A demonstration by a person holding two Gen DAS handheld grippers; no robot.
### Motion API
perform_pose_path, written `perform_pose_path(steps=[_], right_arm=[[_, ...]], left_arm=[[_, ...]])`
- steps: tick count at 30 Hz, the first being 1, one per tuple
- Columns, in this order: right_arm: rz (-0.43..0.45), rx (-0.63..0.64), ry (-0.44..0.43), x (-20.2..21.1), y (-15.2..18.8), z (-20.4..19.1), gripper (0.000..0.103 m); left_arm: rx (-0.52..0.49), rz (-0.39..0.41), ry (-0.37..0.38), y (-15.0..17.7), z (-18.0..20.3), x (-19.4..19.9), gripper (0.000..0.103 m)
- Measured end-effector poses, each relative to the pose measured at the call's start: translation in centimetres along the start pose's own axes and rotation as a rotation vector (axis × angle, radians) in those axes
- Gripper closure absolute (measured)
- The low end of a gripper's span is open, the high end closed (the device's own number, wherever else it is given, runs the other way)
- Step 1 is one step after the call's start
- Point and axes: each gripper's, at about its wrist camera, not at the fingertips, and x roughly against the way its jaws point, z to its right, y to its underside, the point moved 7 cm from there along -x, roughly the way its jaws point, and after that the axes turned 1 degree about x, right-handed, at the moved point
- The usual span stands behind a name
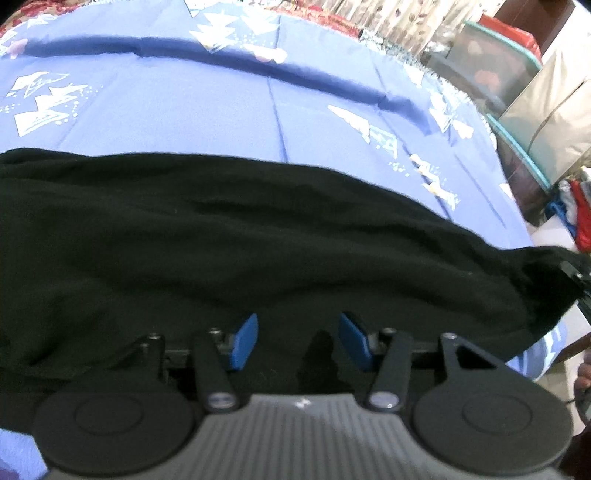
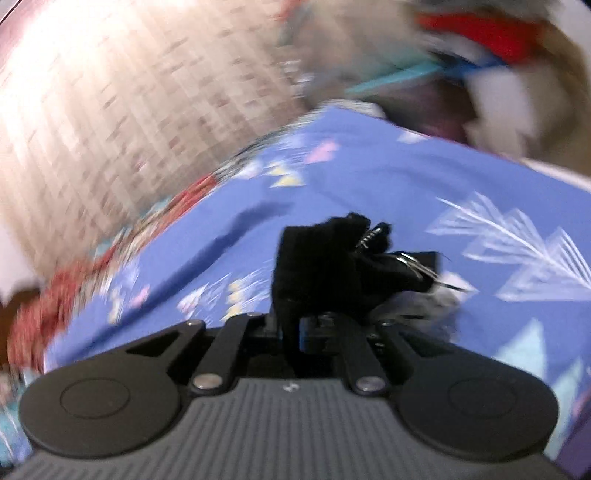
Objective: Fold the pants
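Note:
Black pants (image 1: 229, 251) lie spread across the blue patterned bedsheet (image 1: 207, 110) in the left wrist view. Their right end rises toward the frame's right edge. My left gripper (image 1: 300, 328) hovers over the near edge of the pants, its blue pads (image 1: 245, 341) apart, with black cloth beneath and between them and not pinched. In the blurred right wrist view, my right gripper (image 2: 306, 321) is shut on a bunched end of the pants (image 2: 325, 266), held above the bedsheet (image 2: 369, 177). A metal zip piece (image 2: 373, 236) shows in the bunch.
Curtains (image 1: 399, 22) hang beyond the bed's far edge. Boxes and covered bins (image 1: 517, 85) stand to the right of the bed, with coloured items (image 1: 580, 218) on the floor. A hand (image 1: 583, 373) shows at the right edge. A patterned wall or curtain (image 2: 110, 110) fills the right wrist view's left.

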Motion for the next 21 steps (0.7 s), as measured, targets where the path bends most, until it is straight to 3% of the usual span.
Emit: perform_pose_path(steps=[4,8,10,12,15,21], right_arm=[[-0.080,0.285,-0.097,-1.5,2.6,-7.5,0.093],[-0.254,0.634,-0.186,-3.3,9.2,-14.0,0.092],[-0.368,0.756,-0.191,-4.4,12.9,-15.1,0.084],[-0.406,0.827,-0.169,-4.6,15.1,-15.3,0.074],[-0.382,0.821,-0.193,-3.0,14.7,-15.1,0.057],[-0.301,0.580,-0.300,-0.7,9.6,-14.4,0.058]], left_arm=[[0.002,0.038,0.018,-0.1,-0.2,1.6,0.054],[0.027,0.054,0.020,0.3,-1.4,3.1,0.054],[0.044,0.051,0.018,0.6,-2.0,3.3,0.053],[0.057,0.049,0.020,0.8,-2.4,3.5,0.053],[0.063,0.051,0.029,0.9,-2.6,3.7,0.053],[0.079,0.069,0.064,1.0,-3.0,4.4,0.053]])
